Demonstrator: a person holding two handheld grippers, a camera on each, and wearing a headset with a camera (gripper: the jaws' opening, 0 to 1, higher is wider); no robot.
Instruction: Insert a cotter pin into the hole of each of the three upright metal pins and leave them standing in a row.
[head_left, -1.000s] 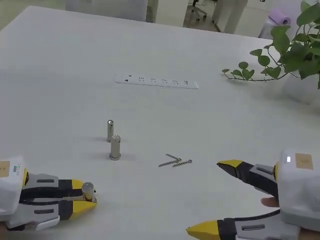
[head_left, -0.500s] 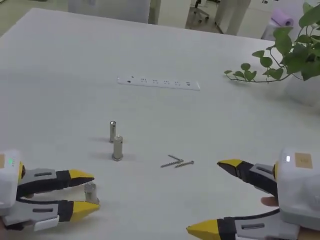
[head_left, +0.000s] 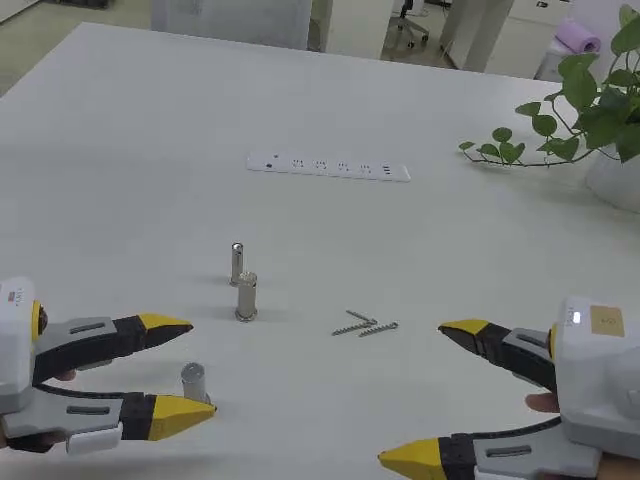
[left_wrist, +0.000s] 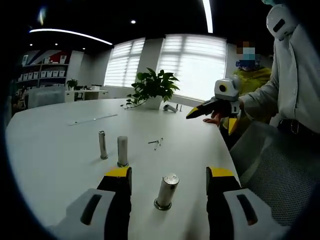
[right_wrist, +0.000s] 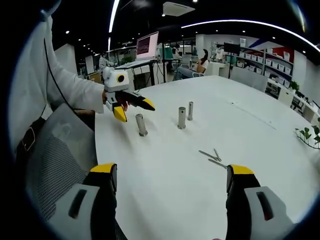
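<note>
- The yellow-tipped, grey-and-black left gripper (head_left: 200, 366) is spread wide and holds nothing. A short silver metal pin (head_left: 193, 381) stands upright between its jaws, apparently touching neither. A sideways sweep rather than a straight pull back could clip this pin and topple it.
- Two more upright silver pins (head_left: 246, 297) (head_left: 237, 263) stand close together ahead of the left gripper's tips. A pin that toppled and rolled could strike them and spoil the row.
- The matching right gripper (head_left: 410, 394) is also wide and empty. The small heap of thin wire cotter pins (head_left: 364, 324) lies ahead of its jaws, toward the left gripper, flat on the white table (head_left: 450, 230). Because they overlap, a pinch may lift two or skid them away.
- The pins' holes are too small to make out. A cotter pin pushed in off-line could tip an unbraced pin.
</note>
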